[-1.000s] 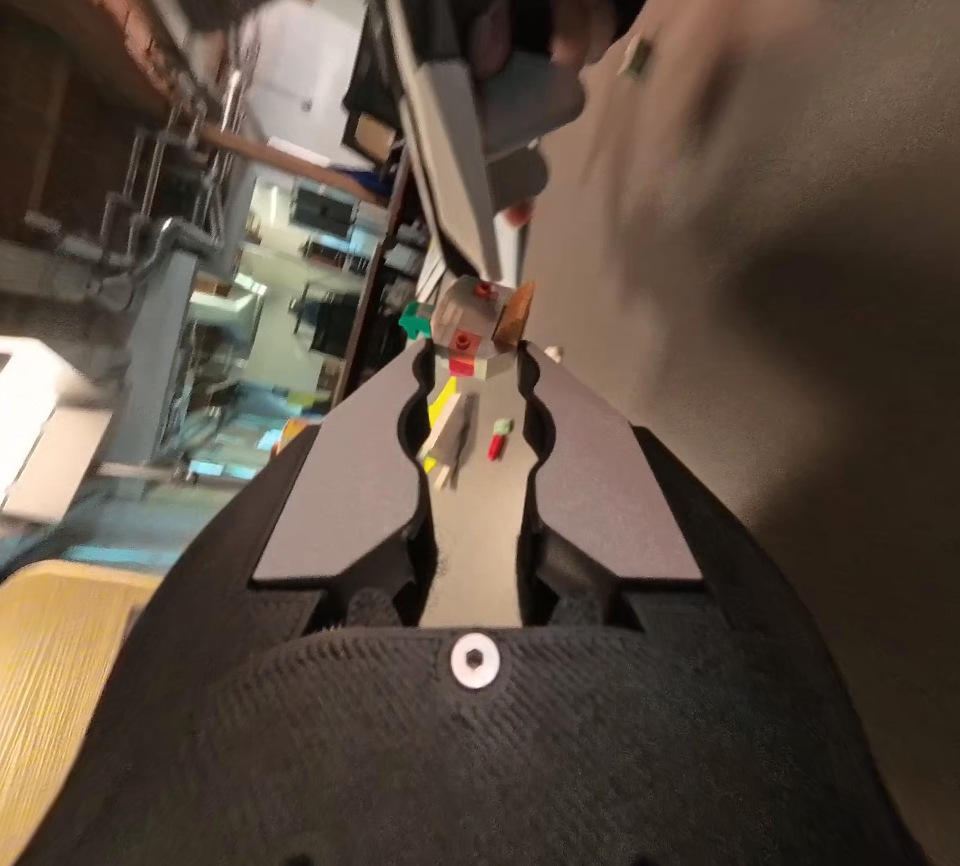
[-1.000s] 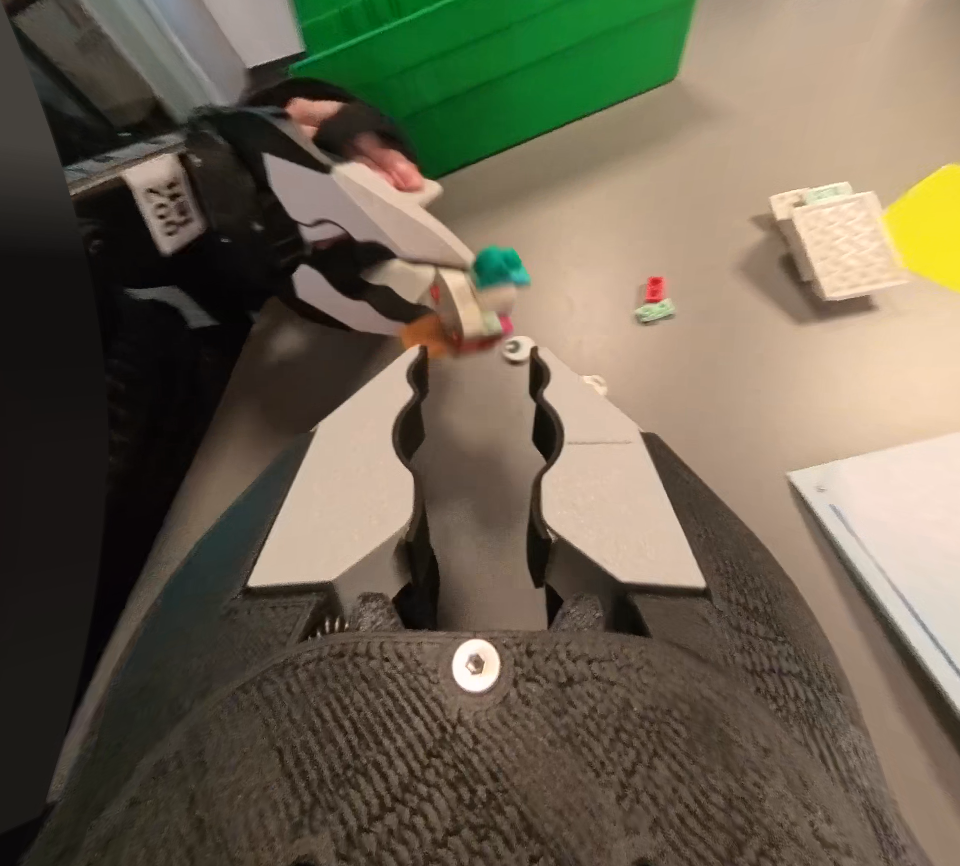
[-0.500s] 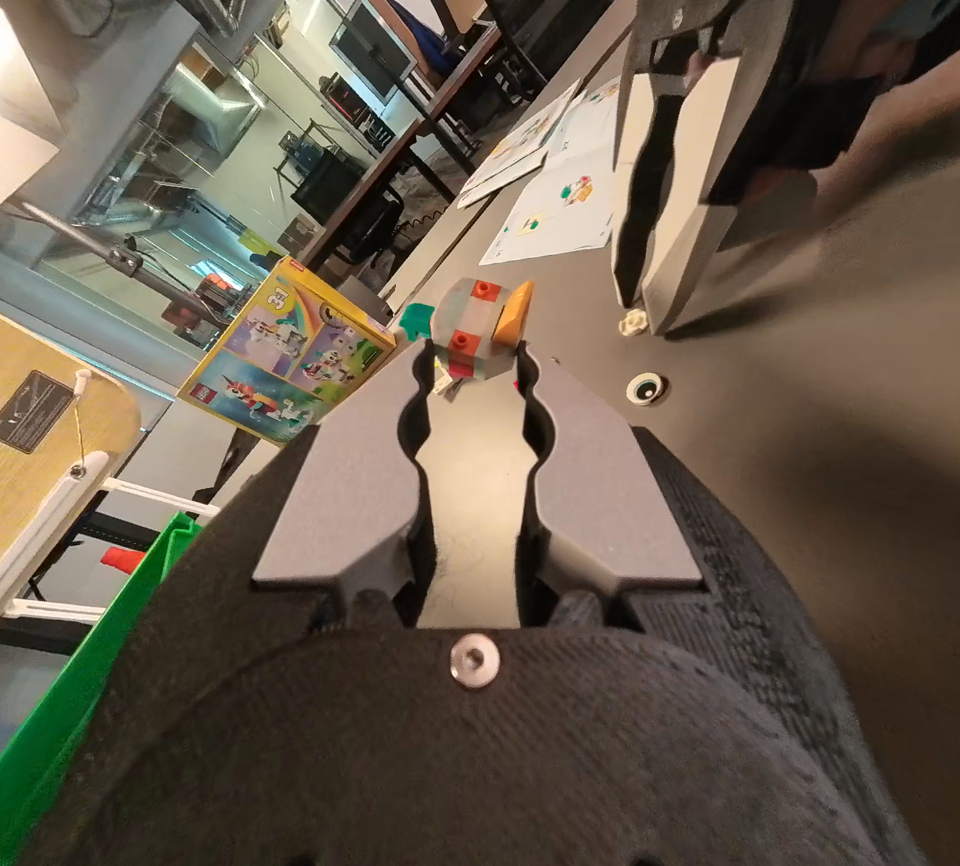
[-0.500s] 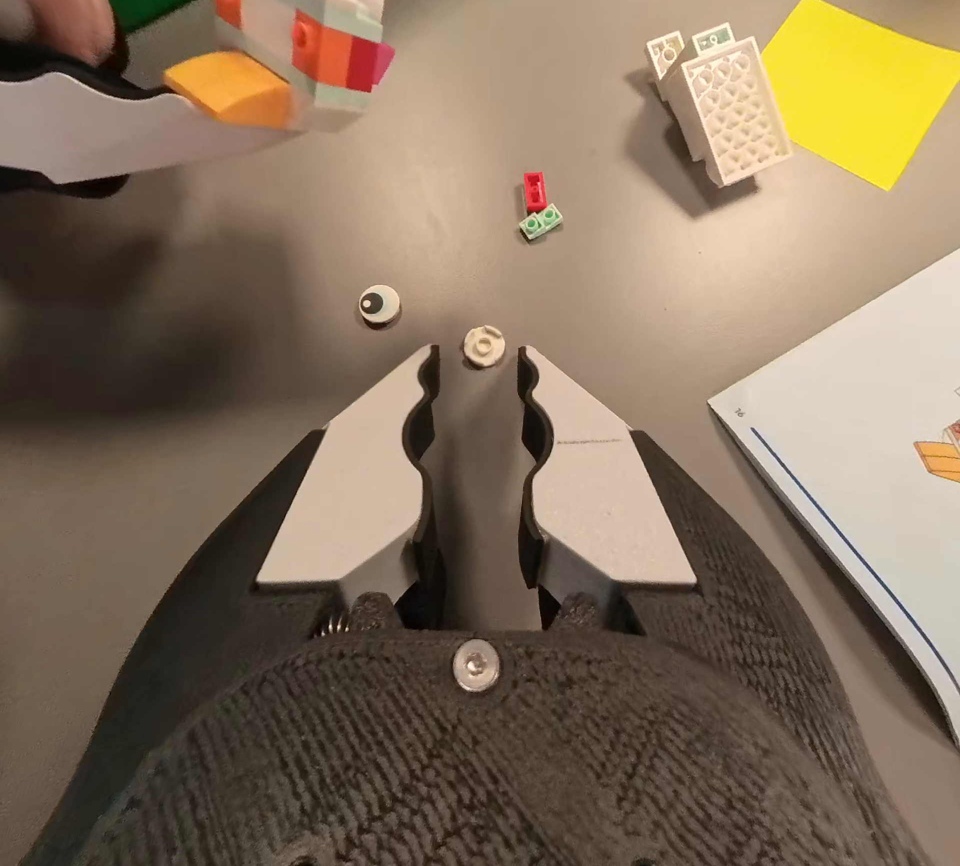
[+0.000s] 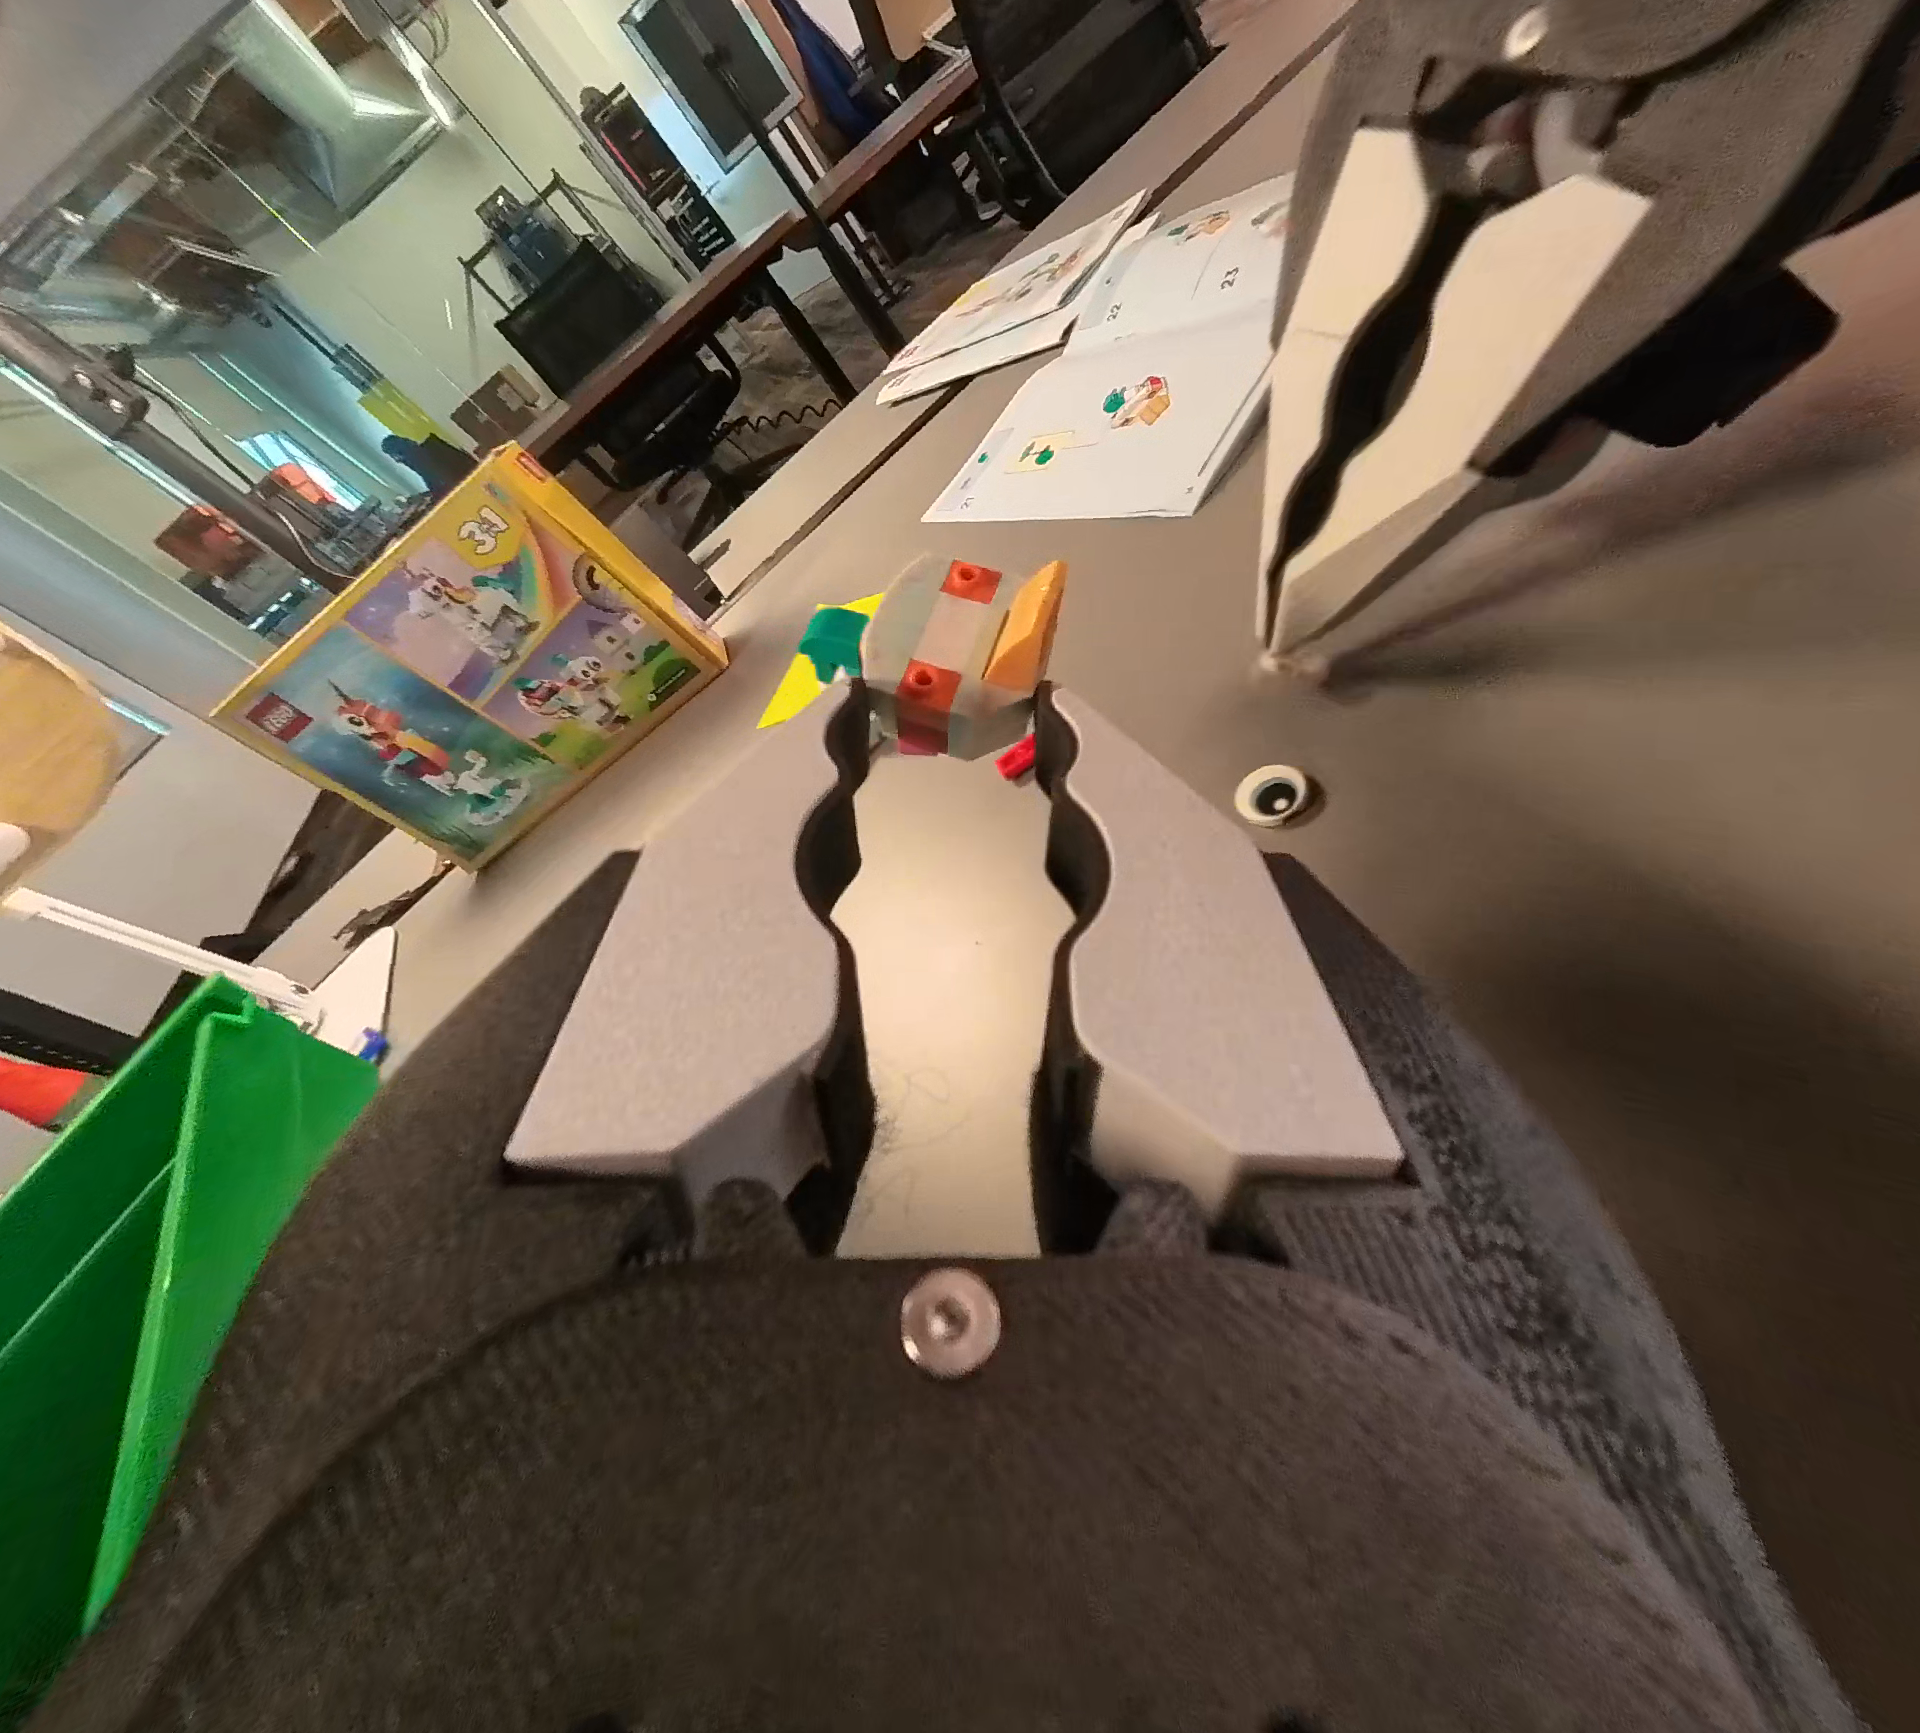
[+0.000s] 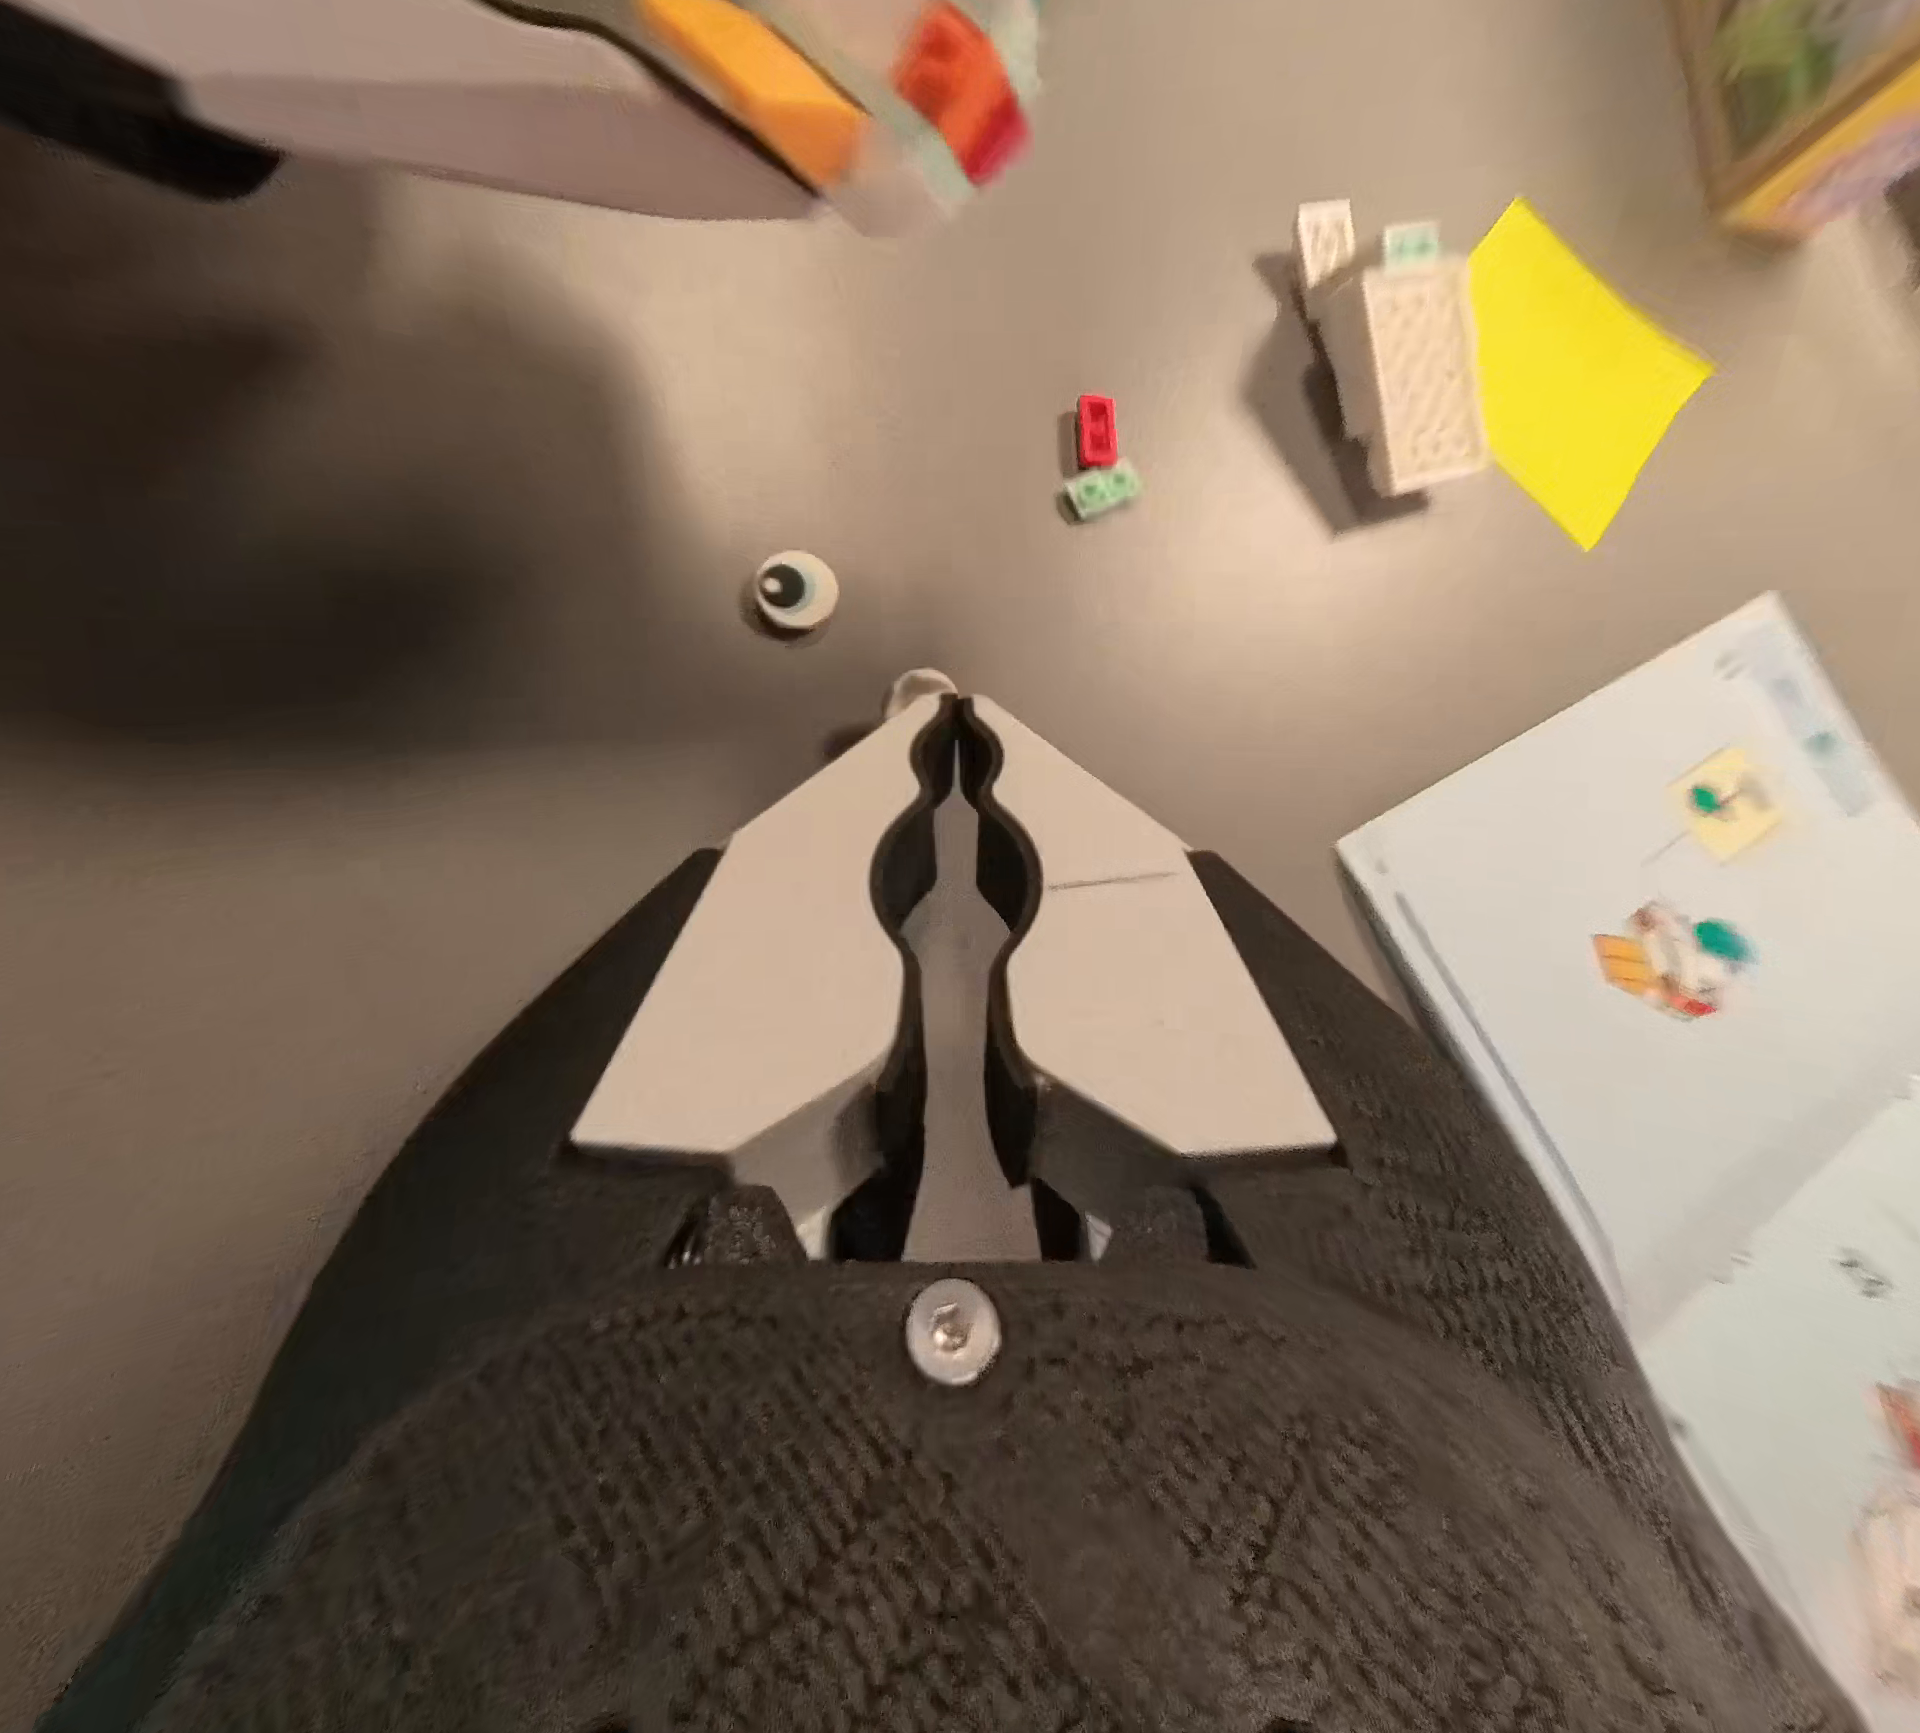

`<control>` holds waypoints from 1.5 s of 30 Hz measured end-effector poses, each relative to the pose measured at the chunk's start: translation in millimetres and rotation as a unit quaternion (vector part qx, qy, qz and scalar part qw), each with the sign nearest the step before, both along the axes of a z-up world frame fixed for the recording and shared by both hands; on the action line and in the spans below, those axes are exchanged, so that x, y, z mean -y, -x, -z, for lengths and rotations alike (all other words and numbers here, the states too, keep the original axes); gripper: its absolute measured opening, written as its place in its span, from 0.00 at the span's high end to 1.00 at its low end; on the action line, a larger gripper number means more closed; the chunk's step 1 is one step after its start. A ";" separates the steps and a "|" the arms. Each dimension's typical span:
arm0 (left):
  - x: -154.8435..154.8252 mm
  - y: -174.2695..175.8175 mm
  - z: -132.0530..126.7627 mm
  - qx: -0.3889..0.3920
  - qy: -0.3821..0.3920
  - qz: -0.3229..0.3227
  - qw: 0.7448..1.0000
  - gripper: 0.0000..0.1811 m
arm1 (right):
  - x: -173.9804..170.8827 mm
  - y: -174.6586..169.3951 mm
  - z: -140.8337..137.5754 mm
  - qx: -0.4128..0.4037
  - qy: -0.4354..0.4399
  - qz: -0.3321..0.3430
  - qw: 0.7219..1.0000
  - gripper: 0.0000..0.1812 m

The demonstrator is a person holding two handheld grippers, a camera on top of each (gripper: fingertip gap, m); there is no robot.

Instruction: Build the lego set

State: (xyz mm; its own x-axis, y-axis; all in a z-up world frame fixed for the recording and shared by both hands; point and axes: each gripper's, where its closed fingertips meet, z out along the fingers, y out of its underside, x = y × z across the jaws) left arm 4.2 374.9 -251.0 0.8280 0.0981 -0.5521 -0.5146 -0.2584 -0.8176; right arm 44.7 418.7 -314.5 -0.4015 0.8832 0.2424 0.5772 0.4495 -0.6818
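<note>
Fingertips of the right gripper are pressed together on the grey table, pinching at a small white round piece whose edge just peeks past the tips; whether the piece is truly caught between them cannot be told, since most of it is hidden. Just beyond lies a round eye tile, apart from the tips, and farther out a red brick touches a pale green plate. A white block assembly sits beside a yellow paper square, with the open instruction booklet off to the right. Higher up, the left gripper is clamped on the half-built head, a grey lump with red studs, an orange wedge and a teal piece, held off the table. Beyond it stand the yellow set box and a green bin. The likely trouble is the round piece: it is thin and flat, so the closed tips could skate over it or flick it away across the smooth table, perhaps knocking the eye tile.
</note>
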 end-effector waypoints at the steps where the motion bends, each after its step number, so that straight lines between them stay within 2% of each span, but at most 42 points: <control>1: -0.1 -0.4 0.2 0.004 0.000 0.002 1.000 0.83 | 5.1 -2.7 -3.7 -0.019 -0.025 -0.023 0.999 0.99; 5: -1.0 -2.1 1.2 0.016 0.001 0.009 1.000 0.83 | 2.4 -19.6 1.4 -0.025 -0.158 -0.068 0.985 1.00; 7: -1.2 -2.6 1.5 0.018 0.002 0.011 1.000 0.83 | 1.6 -26.7 4.0 -0.023 -0.169 -0.076 0.982 1.00; 10: -0.8 -2.6 1.4 0.019 0.001 0.012 1.000 0.83 | 2.8 -32.6 3.5 -0.027 -0.126 -0.067 0.989 1.00; 12: -0.7 -2.6 1.3 0.021 0.000 0.012 1.000 0.83 | 3.8 -33.4 3.2 -0.025 -0.082 -0.055 0.995 0.95; 16: -0.5 -1.8 1.5 0.025 0.000 0.012 1.000 0.83 | 18.7 -29.2 -1.4 -0.028 0.012 -0.053 0.998 0.92; 20: -0.1 -0.3 1.4 0.032 -0.001 0.011 0.999 0.83 | 34.7 -26.3 3.9 0.009 0.086 -0.055 0.995 0.90; 29: 0.1 1.2 2.0 0.039 -0.002 0.011 0.999 0.83 | 37.8 -14.4 8.0 0.021 0.123 -0.010 0.992 0.91; 38: -0.4 3.3 3.8 0.052 0.001 0.010 0.999 0.83 | 7.6 -8.1 6.8 0.005 0.120 0.058 0.991 0.92; 45: -0.9 3.0 4.8 0.054 0.003 0.011 0.998 0.83 | 7.4 0.6 7.6 0.004 0.129 0.055 0.990 0.88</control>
